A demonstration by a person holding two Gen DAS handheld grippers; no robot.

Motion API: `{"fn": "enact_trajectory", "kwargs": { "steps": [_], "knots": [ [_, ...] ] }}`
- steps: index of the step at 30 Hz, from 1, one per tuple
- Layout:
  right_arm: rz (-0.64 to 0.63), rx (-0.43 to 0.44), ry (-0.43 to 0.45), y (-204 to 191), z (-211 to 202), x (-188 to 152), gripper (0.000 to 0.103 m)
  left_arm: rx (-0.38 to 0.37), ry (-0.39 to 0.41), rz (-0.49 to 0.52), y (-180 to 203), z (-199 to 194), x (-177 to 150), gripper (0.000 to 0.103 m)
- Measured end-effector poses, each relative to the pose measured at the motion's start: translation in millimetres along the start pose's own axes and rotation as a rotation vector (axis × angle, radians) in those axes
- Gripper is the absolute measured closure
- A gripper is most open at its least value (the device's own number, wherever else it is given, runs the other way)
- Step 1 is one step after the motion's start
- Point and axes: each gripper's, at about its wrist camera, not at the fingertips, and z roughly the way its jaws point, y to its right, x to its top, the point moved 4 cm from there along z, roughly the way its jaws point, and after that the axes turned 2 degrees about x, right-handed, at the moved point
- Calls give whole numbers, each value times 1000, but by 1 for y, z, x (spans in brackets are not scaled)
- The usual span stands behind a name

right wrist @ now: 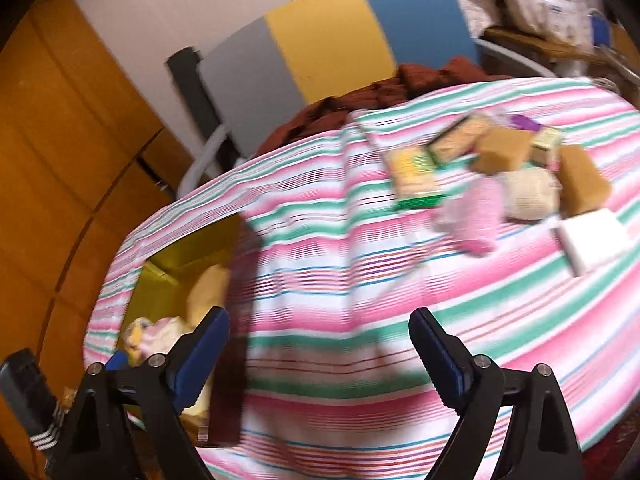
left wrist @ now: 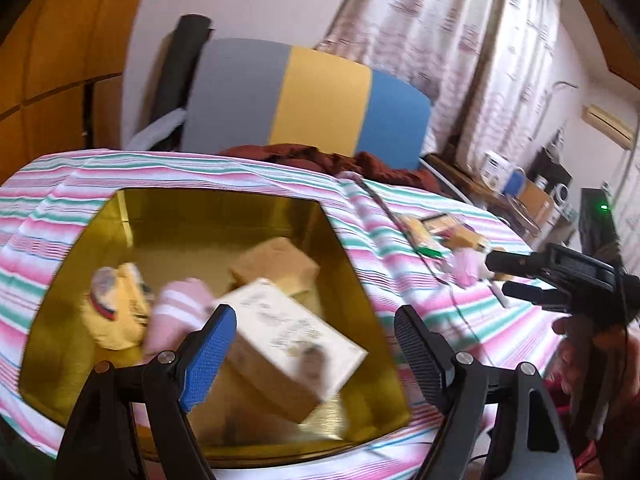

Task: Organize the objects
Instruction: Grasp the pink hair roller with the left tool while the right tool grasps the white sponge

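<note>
A gold tin (left wrist: pixel 192 216) sits on the striped tablecloth (left wrist: pixel 400 248). Inside lie a white box (left wrist: pixel 296 340), a tan block (left wrist: pixel 276 266), a pink sock (left wrist: pixel 176 312) and a yellow item (left wrist: pixel 116 308). My left gripper (left wrist: pixel 316 336) is open above the tin, with the white box tilted between and below its fingers. My right gripper (right wrist: pixel 320 344) is open and empty over bare cloth, right of the tin (right wrist: pixel 172 276). It also shows in the left wrist view (left wrist: pixel 520 272). Loose items lie at the far right: tan blocks (right wrist: pixel 500 150), a pink item (right wrist: pixel 476 216), a cream ball (right wrist: pixel 528 192), a white box (right wrist: pixel 592 240).
A grey, yellow and blue chair back (left wrist: pixel 304 96) stands behind the table with a dark red cloth (left wrist: pixel 332 160) on it. A wooden wall (right wrist: pixel 60 160) is at the left. A cluttered side shelf (left wrist: pixel 520 188) stands at the right.
</note>
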Motion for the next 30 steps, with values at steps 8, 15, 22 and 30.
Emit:
{"fn": "enact_trajectory", "kwargs": {
  "steps": [8,15,22,30],
  "knots": [
    [100,-188,11,98,-21,23,11,-85,-51,91,52,20,1,20],
    [316,-297,-13,199,-33,43,4,-150,-77,173,98,34,9,20],
    [442,-334,-64,251,-14,52,4,-182,-114,217,134,53,10,20],
    [469,-348,-77,257,11,64,0,-179,-155,214,152,79,14,20]
  ]
}}
